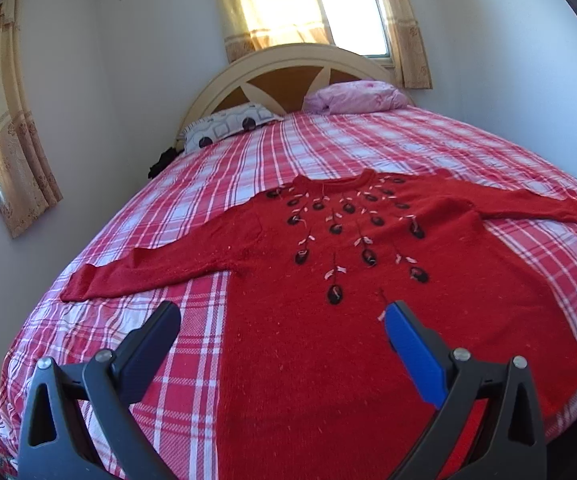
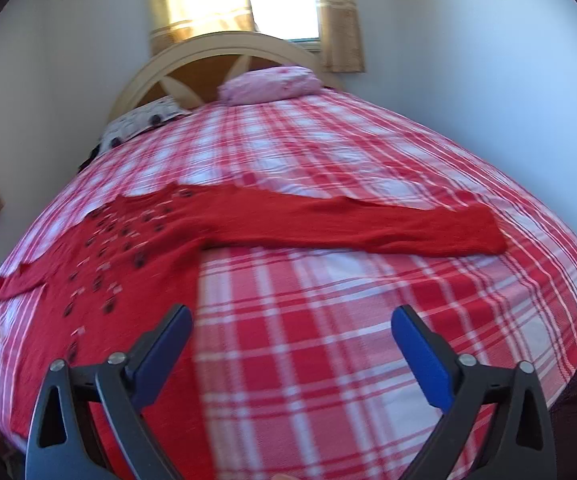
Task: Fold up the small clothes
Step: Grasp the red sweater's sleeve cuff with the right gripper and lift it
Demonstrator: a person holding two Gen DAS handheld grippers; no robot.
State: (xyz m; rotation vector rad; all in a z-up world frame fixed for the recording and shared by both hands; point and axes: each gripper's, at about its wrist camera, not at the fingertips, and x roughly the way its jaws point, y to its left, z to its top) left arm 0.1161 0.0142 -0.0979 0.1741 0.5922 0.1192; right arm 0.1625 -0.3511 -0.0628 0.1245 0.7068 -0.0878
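Left wrist view: one red sweater (image 1: 328, 264) lies flat mid-bed, both sleeves outspread, below two pillows (image 1: 352, 96) at the headboard (image 1: 288, 60). Left gripper (image 1: 284, 320) and right gripper (image 2: 292, 320) hover over the sweater's hem side, jaws apart, holding nothing.

Red knit sweater (image 1: 328, 300), long-sleeved, round neck. Lies flat and unfolded, front side up, on the plaid bed (image 1: 216, 168). Neckline points toward the headboard (image 1: 288, 76), hem toward the foot of the bed. Both sleeves spread out sideways from the body, each flat on the bed cover. Chest carries a fan of dark oval motifs with thin stems and small pale pink flecks, spreading down from the collar. Lower body is plain red.
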